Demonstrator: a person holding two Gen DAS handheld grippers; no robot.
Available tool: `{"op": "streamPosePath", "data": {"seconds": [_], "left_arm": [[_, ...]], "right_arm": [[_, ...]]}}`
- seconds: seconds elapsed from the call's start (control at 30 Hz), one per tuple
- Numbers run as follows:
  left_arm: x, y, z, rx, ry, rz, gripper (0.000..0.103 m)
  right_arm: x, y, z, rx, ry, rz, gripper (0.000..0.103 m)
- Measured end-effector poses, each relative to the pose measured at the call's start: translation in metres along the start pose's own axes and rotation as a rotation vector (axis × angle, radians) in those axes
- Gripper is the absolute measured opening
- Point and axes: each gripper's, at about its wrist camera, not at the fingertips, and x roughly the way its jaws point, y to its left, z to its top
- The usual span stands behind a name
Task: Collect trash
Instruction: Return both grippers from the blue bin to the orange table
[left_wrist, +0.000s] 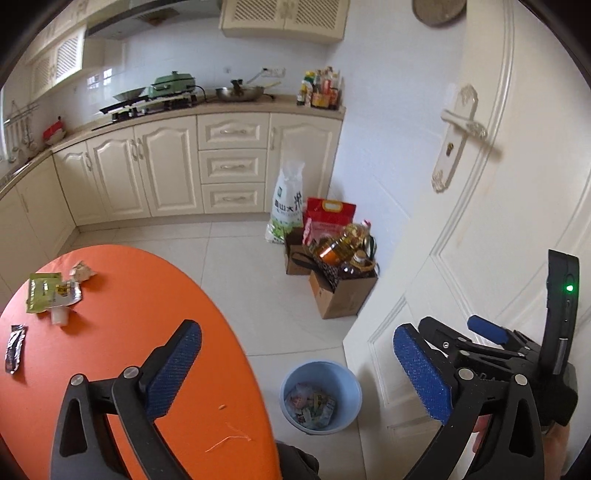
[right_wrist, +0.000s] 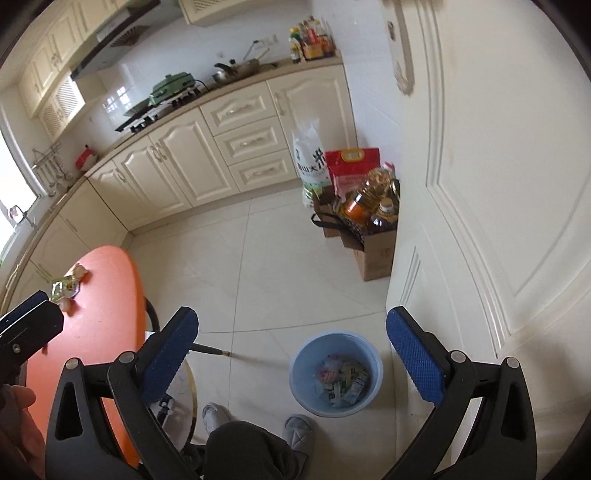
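both grippers, left gripper (left_wrist: 295, 373) and right gripper (right_wrist: 291, 354), spread empty above blue bin (right_wrist: 365, 360); next, approach the wrappers (left_wrist: 51, 293) on the orange table (left_wrist: 147, 295) low and squarely.

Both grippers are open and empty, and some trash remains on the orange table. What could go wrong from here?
1. The silver pouch overlaps the green packet; one grab may lift both or drop one.
2. The blue bin sits on the floor beside the table, not under it, so a release too early would likely land on the tiles.
3. The flat black wrapper may slip from the jaws.
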Motion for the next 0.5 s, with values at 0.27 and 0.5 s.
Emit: {"op": "streamPosePath", "data": {"seconds": [0.27,0.5], "left_arm": [[-0.122,0.06,-0.062,-0.106,-0.171,0.12,0.102],[-0.215,0.095,-0.121,-0.174,-0.278,0.286,0.102]], "right_arm": [[-0.075,0.1,0.01,-0.139,-0.13,0.13,0.103],[-0.118,0.192,-0.002,-0.278,-0.194,0.268,0.103]]}}
